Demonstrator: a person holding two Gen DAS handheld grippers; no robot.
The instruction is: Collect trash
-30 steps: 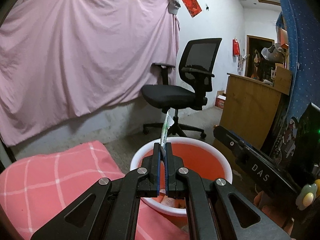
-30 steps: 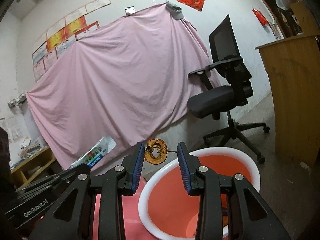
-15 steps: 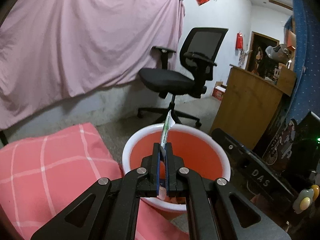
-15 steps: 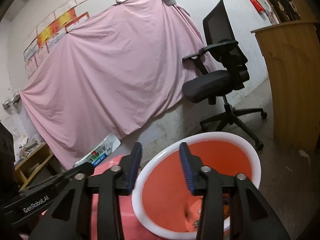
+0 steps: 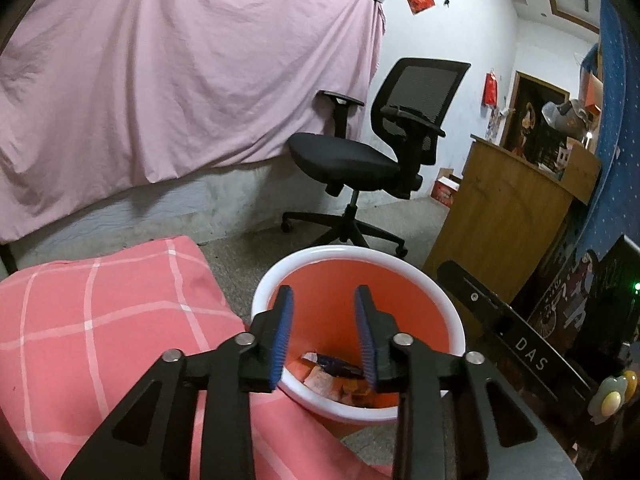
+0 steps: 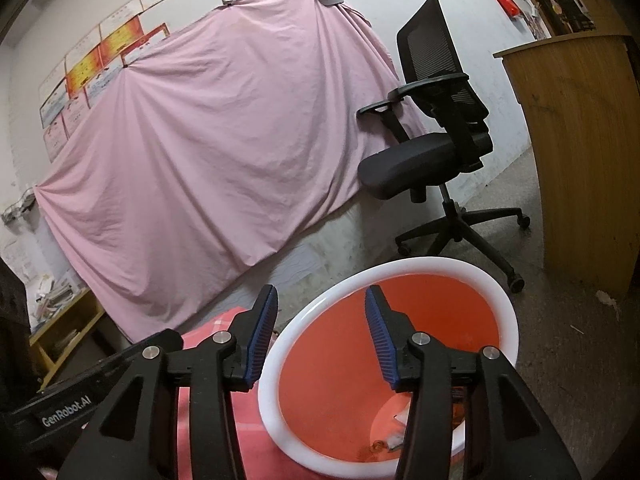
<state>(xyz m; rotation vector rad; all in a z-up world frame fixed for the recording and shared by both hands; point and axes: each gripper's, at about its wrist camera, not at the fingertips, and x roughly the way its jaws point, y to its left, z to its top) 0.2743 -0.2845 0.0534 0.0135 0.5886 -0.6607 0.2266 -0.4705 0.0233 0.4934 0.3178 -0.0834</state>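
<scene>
Both tools [image 5: 324, 304] [image 6: 320, 312] spread w/ nothing held, above bin rim [image 5: 420, 272]

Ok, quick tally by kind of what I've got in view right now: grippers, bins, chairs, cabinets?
Grippers: 2, left gripper and right gripper, both open and empty
Trash bins: 1, orange bin with white rim, wrappers at the bottom
Office chairs: 1, black
Wooden cabinets: 1
Total: 5
</scene>
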